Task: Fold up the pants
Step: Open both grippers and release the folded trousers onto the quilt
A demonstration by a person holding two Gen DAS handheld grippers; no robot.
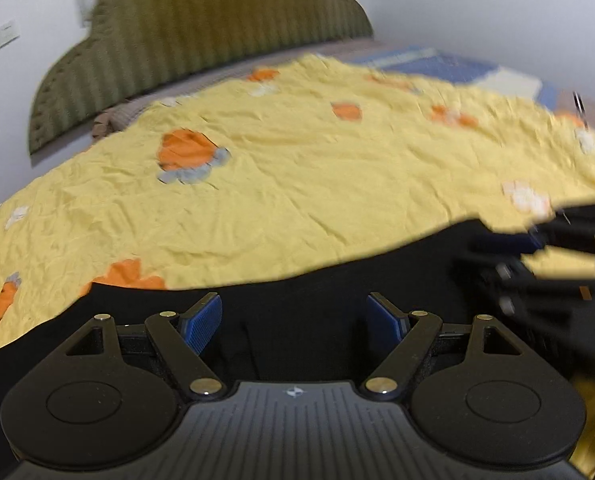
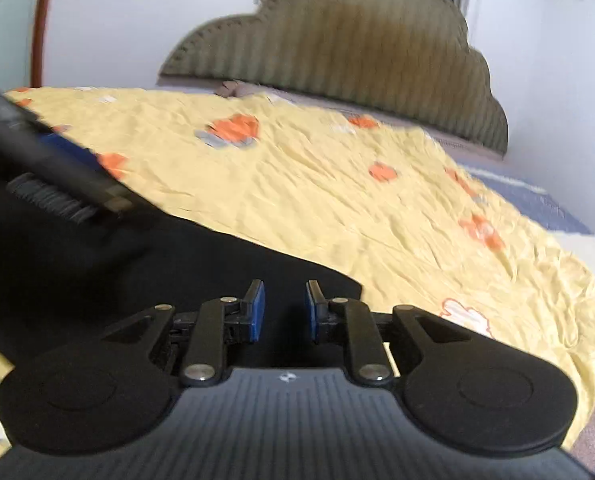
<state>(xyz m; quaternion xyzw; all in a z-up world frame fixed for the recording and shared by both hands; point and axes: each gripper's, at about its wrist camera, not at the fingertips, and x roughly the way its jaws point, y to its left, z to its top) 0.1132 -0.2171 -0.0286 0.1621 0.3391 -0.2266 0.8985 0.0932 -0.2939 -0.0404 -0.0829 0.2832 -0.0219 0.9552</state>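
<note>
Black pants [image 1: 297,292] lie flat on a yellow bedspread [image 1: 297,160] with orange carrot prints. My left gripper [image 1: 294,326] is open just above the pants, its blue pads [image 1: 201,326] wide apart, holding nothing. The right gripper shows blurred at the right edge of the left wrist view [image 1: 545,264]. In the right wrist view the pants [image 2: 217,264] fill the lower left. My right gripper [image 2: 285,314] is open over the pants' right edge, its blue pads [image 2: 257,312] apart and empty. The left gripper appears blurred at the left of that view [image 2: 49,176].
A green ribbed, scalloped headboard [image 2: 357,48] stands at the far end of the bed against white walls. A blue and white sheet [image 2: 545,204] shows past the bedspread's right side. The bedspread [image 2: 377,200] is wrinkled.
</note>
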